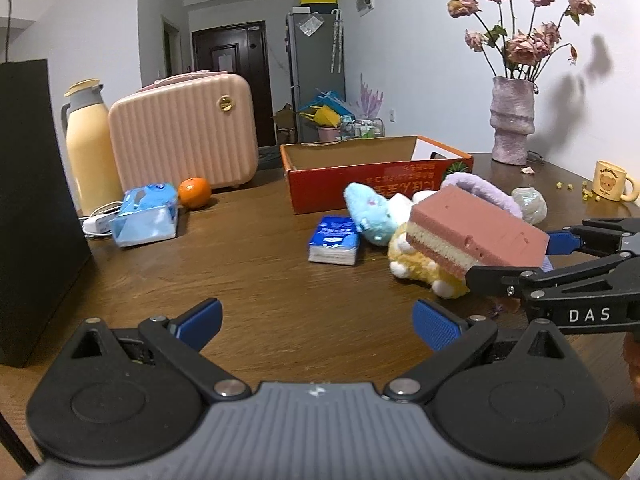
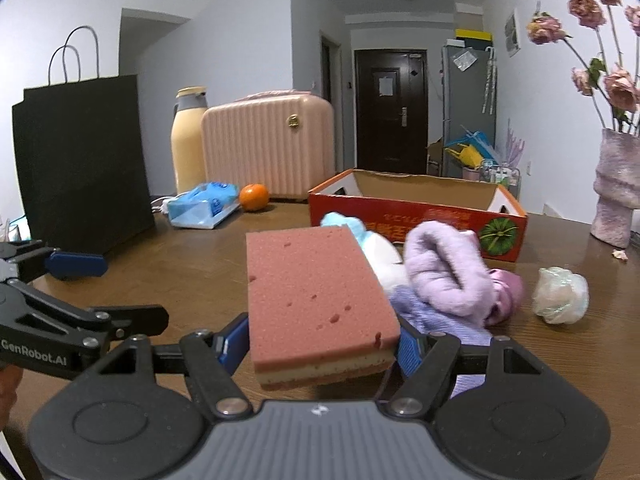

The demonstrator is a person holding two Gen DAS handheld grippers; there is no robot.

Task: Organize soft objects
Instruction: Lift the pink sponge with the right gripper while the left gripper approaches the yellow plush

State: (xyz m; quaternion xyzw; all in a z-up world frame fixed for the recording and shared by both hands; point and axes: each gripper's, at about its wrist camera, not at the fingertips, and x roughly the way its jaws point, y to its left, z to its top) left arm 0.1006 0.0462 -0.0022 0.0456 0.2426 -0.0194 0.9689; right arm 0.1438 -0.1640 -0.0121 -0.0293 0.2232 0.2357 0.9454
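My right gripper (image 2: 322, 346) is shut on a pink layered sponge (image 2: 316, 300) and holds it above the table; it also shows in the left wrist view (image 1: 476, 226). My left gripper (image 1: 318, 322) is open and empty over bare table. A pile of soft things lies before the red cardboard box (image 1: 360, 184): a light blue plush (image 1: 370, 214), a yellow plush (image 1: 420, 266), a purple fuzzy cloth (image 2: 444, 276), and a crumpled plastic ball (image 2: 560, 294). The box (image 2: 416, 216) looks empty inside.
A small tissue pack (image 1: 334, 240) lies left of the plush pile. A blue tissue package (image 1: 146, 216), an orange (image 1: 195, 193), a pink case (image 1: 184, 136), a yellow thermos (image 1: 88, 144) and a black bag (image 2: 80, 160) stand at left. A vase (image 1: 512, 120) and mug (image 1: 612, 186) are at right.
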